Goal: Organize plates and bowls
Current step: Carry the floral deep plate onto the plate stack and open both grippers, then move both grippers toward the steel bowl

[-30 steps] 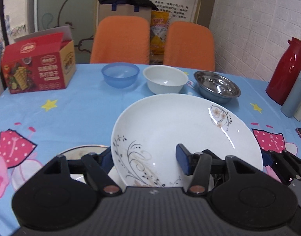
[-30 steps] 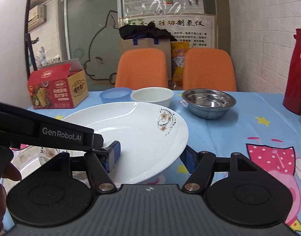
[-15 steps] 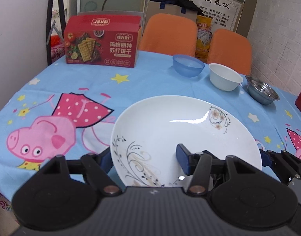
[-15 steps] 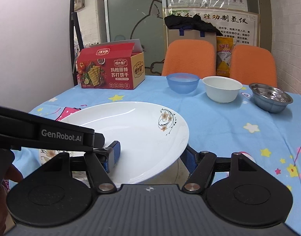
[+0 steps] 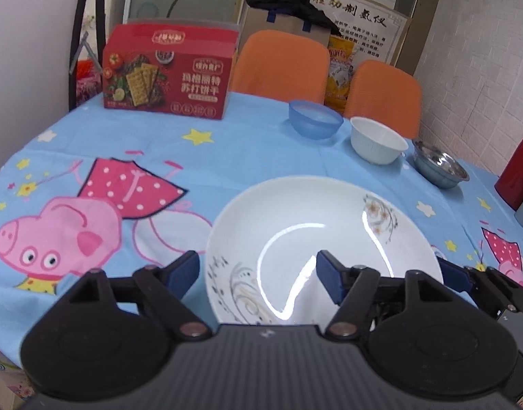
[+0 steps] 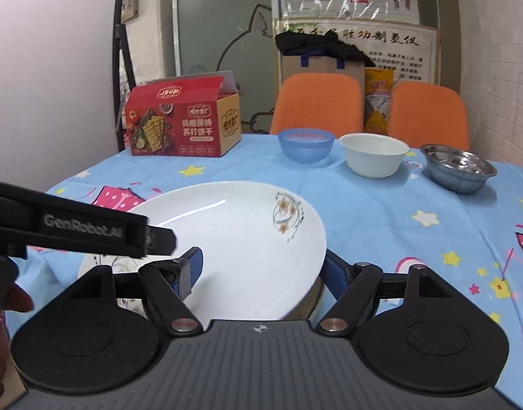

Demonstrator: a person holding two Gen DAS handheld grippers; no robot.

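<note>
Both tongs pinch one white plate (image 5: 323,212): left tongs (image 5: 259,275) straddle its near-left rim, right tongs (image 6: 263,270) its near-right rim, each with one finger inside the dish and one outside. The plate hangs just above the table (image 5: 247,150) at its near edge, over a second plate (image 6: 101,266) that peeks out underneath. The step looks like stacking, so keep both grips level, lower together and release only once the rim seats. Toward the far edge a blue bowl (image 5: 315,119), white bowl (image 5: 377,140) and steel bowl (image 5: 439,167) stand in a row, well apart. The cracker box (image 5: 169,78) sits at the far-left corner and the red flask (image 5: 518,174) by the right edge, leaving open cloth on the left.
</note>
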